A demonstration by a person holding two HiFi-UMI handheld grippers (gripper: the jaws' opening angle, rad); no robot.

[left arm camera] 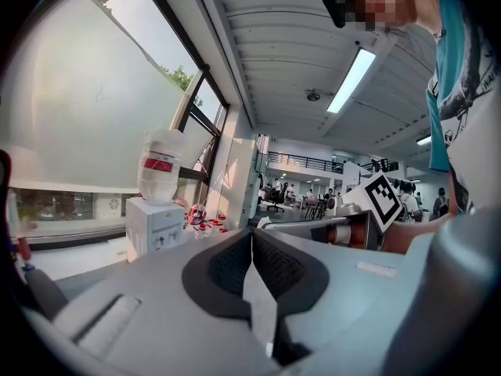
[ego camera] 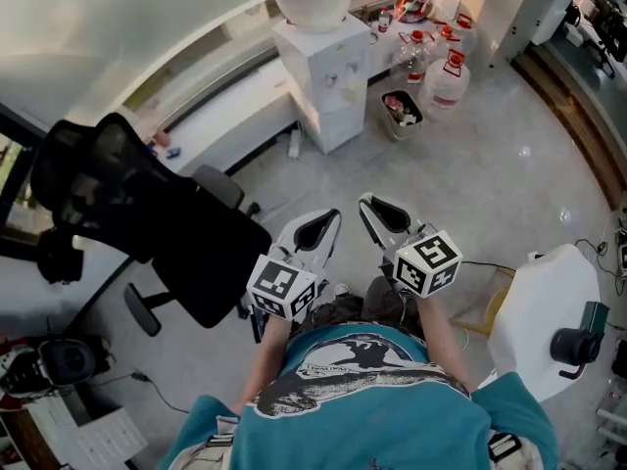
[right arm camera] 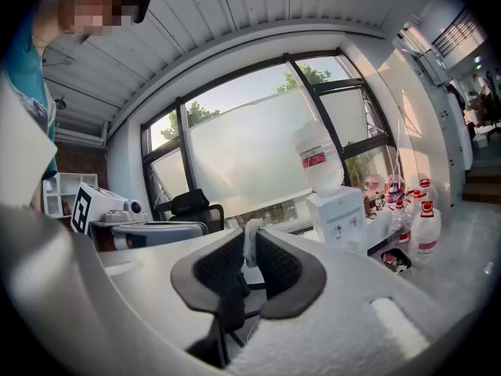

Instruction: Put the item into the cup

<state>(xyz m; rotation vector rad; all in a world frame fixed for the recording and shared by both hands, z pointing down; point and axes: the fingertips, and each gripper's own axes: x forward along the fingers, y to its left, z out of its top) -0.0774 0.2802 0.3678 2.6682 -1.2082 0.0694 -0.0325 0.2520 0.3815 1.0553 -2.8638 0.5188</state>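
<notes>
Neither a cup nor an item to go in it appears in any view. A person in a teal shirt holds both grippers close in front of the chest, roughly level, over a grey floor. The left gripper (ego camera: 336, 213) (left arm camera: 251, 237) is shut, its dark pads meeting at the tips with nothing between them. The right gripper (ego camera: 362, 201) (right arm camera: 251, 245) has its pads a narrow gap apart and holds nothing. The pale shape seen through that gap is a white object (ego camera: 294, 143) standing on the floor by the window ledge, far beyond the jaws.
A black office chair (ego camera: 147, 223) stands at the left. A white water dispenser (ego camera: 323, 67) with a big bottle is ahead, with several water jugs (ego camera: 446, 71) and a small bin (ego camera: 402, 111) beside it. A white rounded unit (ego camera: 544, 311) stands at the right.
</notes>
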